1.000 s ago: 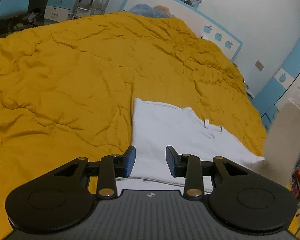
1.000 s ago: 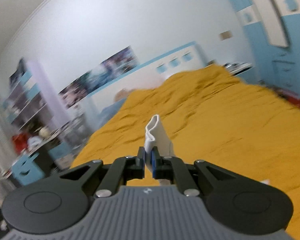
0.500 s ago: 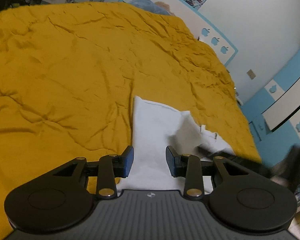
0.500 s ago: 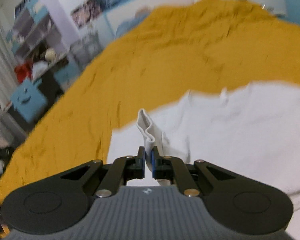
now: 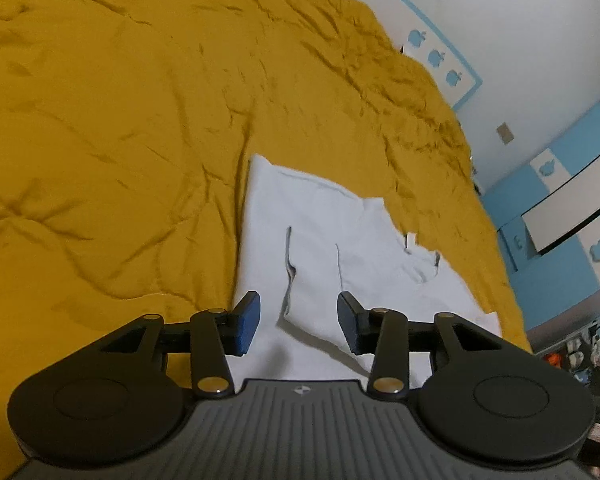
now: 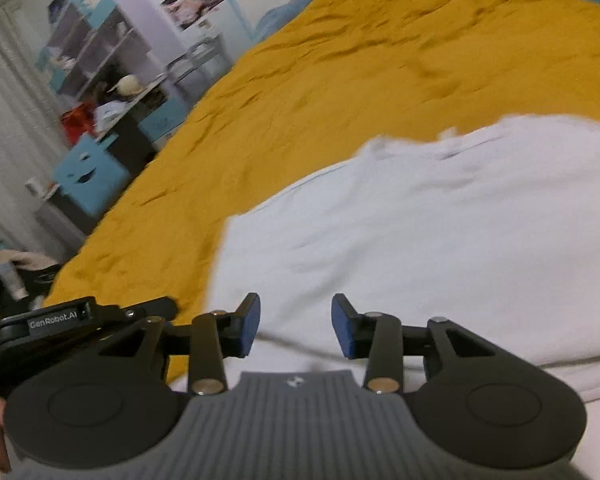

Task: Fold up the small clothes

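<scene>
the left gripper [image 5: 299, 322] hangs with its jaws spread wide and nothing between them, its blue pads [image 5: 247, 323] clear of the cloth below. just ahead of it a white garment [image 5: 332, 240] lies flat on the mustard-yellow bedcover [image 5: 120, 120]. a folded-over flap [image 5: 312, 276] of the garment rests on top, its near corner lying in line with the gap between the 2 pads. the neckline with a small tag [image 5: 411, 239] sits further ahead and to the right of this gripper.

the right gripper [image 6: 296, 326] is also parted and holds nothing, poised over the same white garment [image 6: 420, 232], which fills the space ahead and to its right. this view is smeared, so whether the pads touch the cloth is hard to say. the bedcover [image 6: 340, 60] stretches ahead and to the left. beyond its left edge stand a blue box with a face [image 6: 86, 170] and shelves [image 6: 88, 48].
</scene>
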`<state>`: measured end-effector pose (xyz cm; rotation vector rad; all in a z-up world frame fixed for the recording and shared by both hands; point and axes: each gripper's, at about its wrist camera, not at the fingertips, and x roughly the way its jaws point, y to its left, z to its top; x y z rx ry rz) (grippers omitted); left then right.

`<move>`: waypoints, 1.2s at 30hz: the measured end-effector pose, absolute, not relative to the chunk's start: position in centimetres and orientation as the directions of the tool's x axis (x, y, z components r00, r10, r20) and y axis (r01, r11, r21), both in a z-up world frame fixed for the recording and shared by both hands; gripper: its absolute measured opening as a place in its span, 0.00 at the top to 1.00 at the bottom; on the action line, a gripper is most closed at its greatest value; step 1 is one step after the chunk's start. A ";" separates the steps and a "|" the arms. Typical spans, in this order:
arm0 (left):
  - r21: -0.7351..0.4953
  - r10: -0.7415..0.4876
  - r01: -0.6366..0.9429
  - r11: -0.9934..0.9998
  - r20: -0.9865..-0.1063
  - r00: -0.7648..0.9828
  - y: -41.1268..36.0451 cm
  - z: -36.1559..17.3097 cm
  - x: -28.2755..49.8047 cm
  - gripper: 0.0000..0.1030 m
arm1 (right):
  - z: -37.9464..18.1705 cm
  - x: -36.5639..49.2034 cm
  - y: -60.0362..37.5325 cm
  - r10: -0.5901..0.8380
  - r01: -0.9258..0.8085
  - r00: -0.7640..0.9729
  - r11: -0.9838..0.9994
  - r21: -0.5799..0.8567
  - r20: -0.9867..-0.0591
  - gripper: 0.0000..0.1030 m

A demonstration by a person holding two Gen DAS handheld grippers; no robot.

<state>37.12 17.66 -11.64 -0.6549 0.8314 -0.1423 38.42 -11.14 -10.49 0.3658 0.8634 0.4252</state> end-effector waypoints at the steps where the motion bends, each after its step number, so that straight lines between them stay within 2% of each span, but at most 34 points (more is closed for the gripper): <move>1: -0.587 -0.365 -0.129 0.799 -0.645 0.672 17.3 -11.9 37.7 0.53 | -10.2 38.3 -12.6 0.469 -0.190 0.595 0.871 0.453 -0.652 0.65; 9: -0.530 -0.344 -0.127 0.838 -0.696 0.630 14.8 -14.1 41.6 0.52 | -9.6 37.2 -27.0 0.208 0.054 0.724 0.933 0.355 -0.657 0.64; 11: -0.518 -0.332 -0.114 0.848 -0.686 0.648 14.3 -14.1 41.5 0.64 | -9.4 36.7 -30.2 0.156 0.107 0.747 0.931 0.349 -0.646 0.60; 12: -0.502 -0.314 -0.108 0.858 -0.679 0.663 14.2 -13.8 41.3 0.79 | -9.4 36.6 -31.7 0.134 0.131 0.753 0.929 0.346 -0.645 0.60; 13: -0.494 -0.307 -0.092 0.865 -0.665 0.681 14.0 -13.4 41.0 0.89 | -9.6 36.7 -33.1 0.112 0.154 0.755 0.928 0.340 -0.647 0.60; 16: -0.508 -0.310 -0.065 0.859 -0.616 0.724 14.1 -11.9 40.3 0.94 | -10.5 37.6 -36.4 0.075 0.208 0.755 0.915 0.346 -0.652 0.61; 21: -0.522 -0.300 -0.023 0.853 -0.525 0.796 14.6 -8.1 37.4 0.95 | -12.0 39.8 -39.2 0.083 0.252 0.753 0.880 0.403 -0.653 0.62; 24: -0.433 -0.217 -0.092 0.897 -0.612 0.761 14.7 -9.5 37.3 0.95 | -12.7 40.1 -39.9 0.106 0.241 0.748 0.876 0.417 -0.655 0.65; 28: -0.394 -0.185 -0.164 0.904 -0.709 0.680 14.9 -13.5 37.3 0.95 | -14.1 40.8 -39.4 0.134 0.261 0.722 0.856 0.447 -0.679 0.68; 33: -0.353 -0.162 -0.164 0.921 -0.731 0.663 14.4 -13.9 37.4 0.93 | -13.7 39.5 -39.0 0.148 0.269 0.711 0.846 0.461 -0.687 0.70; 36: -0.333 -0.152 -0.163 0.929 -0.744 0.651 14.2 -13.9 37.7 0.85 | -12.5 36.8 -38.6 0.146 0.239 0.708 0.871 0.429 -0.691 0.70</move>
